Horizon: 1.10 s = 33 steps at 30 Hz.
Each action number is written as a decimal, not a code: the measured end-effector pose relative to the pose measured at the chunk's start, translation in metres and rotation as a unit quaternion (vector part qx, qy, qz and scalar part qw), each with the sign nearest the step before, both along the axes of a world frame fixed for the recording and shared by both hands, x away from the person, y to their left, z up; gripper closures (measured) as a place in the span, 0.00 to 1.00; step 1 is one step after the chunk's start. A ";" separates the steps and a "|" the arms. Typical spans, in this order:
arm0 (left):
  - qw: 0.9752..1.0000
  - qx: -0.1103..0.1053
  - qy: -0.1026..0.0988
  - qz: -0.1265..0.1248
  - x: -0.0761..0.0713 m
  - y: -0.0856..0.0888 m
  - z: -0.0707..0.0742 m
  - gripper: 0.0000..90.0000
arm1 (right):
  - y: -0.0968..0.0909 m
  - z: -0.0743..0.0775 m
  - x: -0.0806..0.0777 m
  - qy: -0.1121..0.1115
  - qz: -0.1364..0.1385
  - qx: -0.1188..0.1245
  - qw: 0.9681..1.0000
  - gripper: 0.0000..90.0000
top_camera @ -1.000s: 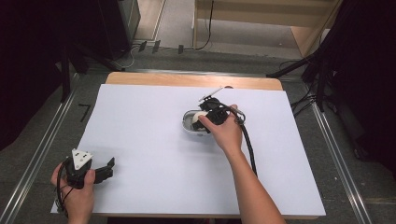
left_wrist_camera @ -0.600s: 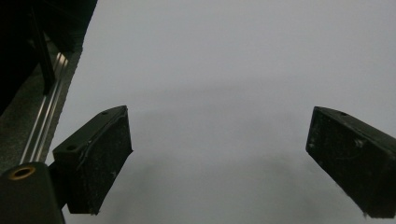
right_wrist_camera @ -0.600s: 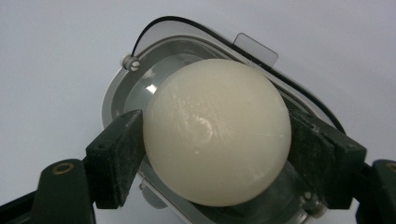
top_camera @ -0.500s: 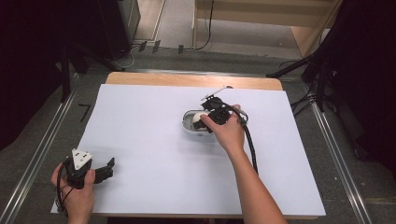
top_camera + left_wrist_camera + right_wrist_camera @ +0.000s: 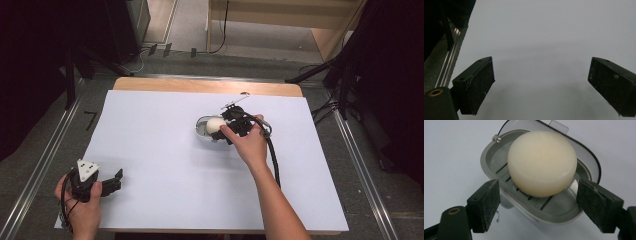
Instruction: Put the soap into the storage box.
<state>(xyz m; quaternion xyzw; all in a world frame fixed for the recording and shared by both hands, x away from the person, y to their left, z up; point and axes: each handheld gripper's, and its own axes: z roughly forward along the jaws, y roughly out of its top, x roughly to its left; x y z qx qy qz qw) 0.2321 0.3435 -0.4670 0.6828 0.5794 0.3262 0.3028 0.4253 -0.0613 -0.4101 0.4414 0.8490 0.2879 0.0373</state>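
A round cream soap bar (image 5: 541, 162) lies in a grey oval soap dish (image 5: 559, 211) with a slotted floor. In the high view the soap (image 5: 215, 124) and dish (image 5: 201, 131) sit at the middle of the white table sheet, a little right of centre. My right gripper (image 5: 539, 187) is just short of the soap, its jaws opening, one pad on either side of the dish's near end and neither pressing the soap; from above the right gripper (image 5: 226, 131) points left at the dish. My left gripper (image 5: 116, 181) rests at the near left corner, and its jaws (image 5: 541, 67) stand wide open over bare sheet.
The white sheet (image 5: 160, 165) covers a wooden table whose far edge (image 5: 200, 86) shows as a tan strip. Metal rails (image 5: 45, 165) run along both sides. The right gripper's black cable (image 5: 272, 155) trails back along the forearm.
The right gripper's jaws have parted and drawn back slightly from the dish, so the cream soap now shows in it. The left hand has kept still.
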 end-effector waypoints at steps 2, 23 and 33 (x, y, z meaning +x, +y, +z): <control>1.000 0.000 0.000 0.000 0.000 0.000 0.000 0.08 | -0.001 0.000 -0.001 0.000 -0.004 0.002 1.000 0.22; 1.000 0.000 0.000 0.001 0.000 0.000 0.000 0.08 | -0.026 0.012 -0.021 -0.015 -0.001 0.004 1.000 0.22; 1.000 0.000 0.001 0.001 0.000 0.000 0.000 0.08 | -0.048 0.004 -0.035 -0.015 -0.006 0.001 1.000 0.17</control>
